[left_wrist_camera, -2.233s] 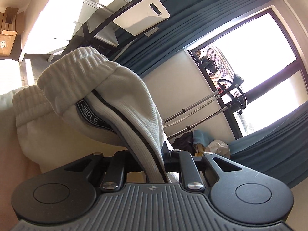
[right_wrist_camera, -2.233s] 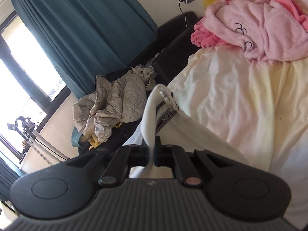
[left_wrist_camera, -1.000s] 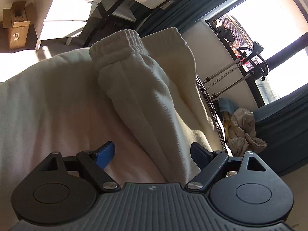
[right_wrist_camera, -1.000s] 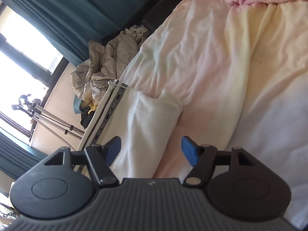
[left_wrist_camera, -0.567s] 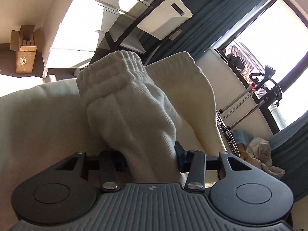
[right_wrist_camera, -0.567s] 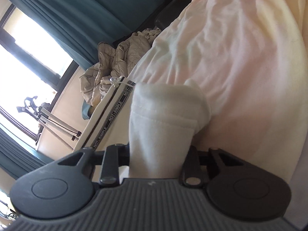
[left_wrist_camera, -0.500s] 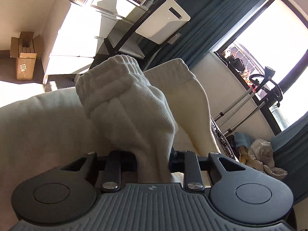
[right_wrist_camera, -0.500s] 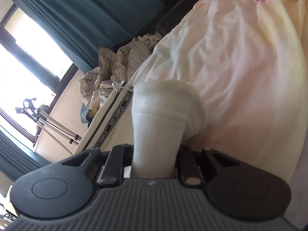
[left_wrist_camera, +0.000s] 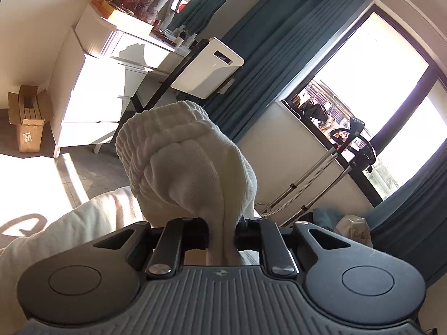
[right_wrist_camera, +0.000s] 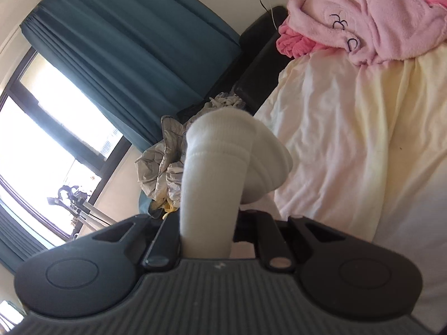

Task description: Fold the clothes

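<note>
Cream sweatpants (left_wrist_camera: 190,167) bulge up out of my left gripper (left_wrist_camera: 222,231), their ribbed elastic waistband folded over on top. The jaws are closing and pinch the bunched cloth, which hides the pads. In the right wrist view the other end of the sweatpants (right_wrist_camera: 215,162), with a stitched hem, stands up out of my right gripper (right_wrist_camera: 208,229), which is shut on it. Both ends are lifted off the bed (right_wrist_camera: 349,139).
A pink fleece robe (right_wrist_camera: 363,14) lies at the far end of the bed. A grey quilted jacket (right_wrist_camera: 159,173) is heaped beside it near the teal curtain (right_wrist_camera: 125,55). A white dresser (left_wrist_camera: 92,83) and a cardboard box (left_wrist_camera: 28,122) stand on the floor.
Both grippers stood open over the flat sweatpants, then closed on the cloth and rose. The bed has dropped lower in both views.
</note>
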`<state>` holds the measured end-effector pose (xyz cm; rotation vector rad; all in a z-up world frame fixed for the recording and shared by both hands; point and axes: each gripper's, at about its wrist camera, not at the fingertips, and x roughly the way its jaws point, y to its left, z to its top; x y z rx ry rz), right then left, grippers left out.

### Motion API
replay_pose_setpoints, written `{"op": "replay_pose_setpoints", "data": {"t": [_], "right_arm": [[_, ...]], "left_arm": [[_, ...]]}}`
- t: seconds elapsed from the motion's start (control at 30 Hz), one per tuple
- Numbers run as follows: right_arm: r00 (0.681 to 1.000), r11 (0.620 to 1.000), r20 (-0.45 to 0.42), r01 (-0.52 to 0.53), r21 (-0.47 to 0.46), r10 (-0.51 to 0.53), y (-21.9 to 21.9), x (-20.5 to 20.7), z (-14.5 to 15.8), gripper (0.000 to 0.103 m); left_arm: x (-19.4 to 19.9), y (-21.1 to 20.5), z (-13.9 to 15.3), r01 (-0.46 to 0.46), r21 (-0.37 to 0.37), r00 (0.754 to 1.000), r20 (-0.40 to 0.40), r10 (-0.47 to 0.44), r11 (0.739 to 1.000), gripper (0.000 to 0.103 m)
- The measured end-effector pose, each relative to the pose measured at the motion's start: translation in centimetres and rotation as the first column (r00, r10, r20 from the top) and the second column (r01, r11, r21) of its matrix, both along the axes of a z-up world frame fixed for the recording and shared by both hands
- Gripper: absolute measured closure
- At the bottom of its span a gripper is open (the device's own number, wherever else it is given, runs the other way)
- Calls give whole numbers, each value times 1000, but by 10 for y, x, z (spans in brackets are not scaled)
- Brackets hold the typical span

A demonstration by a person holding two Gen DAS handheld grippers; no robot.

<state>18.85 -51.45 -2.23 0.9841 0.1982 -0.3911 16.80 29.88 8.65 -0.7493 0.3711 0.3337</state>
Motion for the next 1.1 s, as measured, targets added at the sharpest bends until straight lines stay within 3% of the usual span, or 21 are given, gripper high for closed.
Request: {"op": "replay_pose_setpoints", "data": {"t": [0.1, 0.23, 0.3, 0.37, 0.43, 0.53, 0.6, 0.67, 0.77, 0.87, 1.0, 1.1], "right_arm": [[998, 998, -42, 41, 51, -39, -2, -39, -6, 90], [988, 984, -115, 117, 131, -102, 3, -79, -41, 90], [981, 990, -155, 130, 56, -120, 14, -86, -55, 89], [979, 993, -164, 118, -24, -120, 23, -90, -67, 88], [979, 993, -171, 107, -40, -113, 22, -92, -78, 88], [980, 994, -168, 109, 16, -105, 15, -96, -95, 87], [980, 993, -169, 111, 28, -104, 14, -98, -105, 86], [979, 994, -171, 111, 16, -107, 17, -98, -109, 86], [979, 993, -170, 114, -16, -115, 21, -96, -107, 86], [978, 993, -173, 112, -29, -115, 21, -96, -106, 86], [979, 994, -174, 106, -33, -110, 20, -96, -106, 85], [979, 992, -164, 110, -60, -119, 22, -96, -102, 85]], "left_arm": [[-31, 3, -18, 37, -6, 997, -61, -37, 999, 85], [-51, 5, -58, 78, 24, 990, -116, -74, 997, 84], [-54, 6, -74, 74, 60, 988, -136, -66, 995, 83], [-57, 11, -87, 64, 46, 990, -131, -58, 997, 81], [-60, 11, -91, 60, 54, 988, -149, -51, 997, 76], [-63, 7, -92, 89, 95, 984, -164, -73, 991, 69], [-66, 8, -93, 95, 94, 980, -183, -76, 991, 46], [-74, 4, -92, 65, 145, 975, -218, -32, 987, 34], [-92, -4, -87, 27, 223, 978, -207, 20, 974, 14], [-107, -14, -72, 20, 273, 980, -197, 35, 962, 14], [-111, -44, -44, 42, 393, 989, -144, 17, 919, 12], [-97, -76, -31, 118, 455, 990, -126, -68, 883, 11]]}}
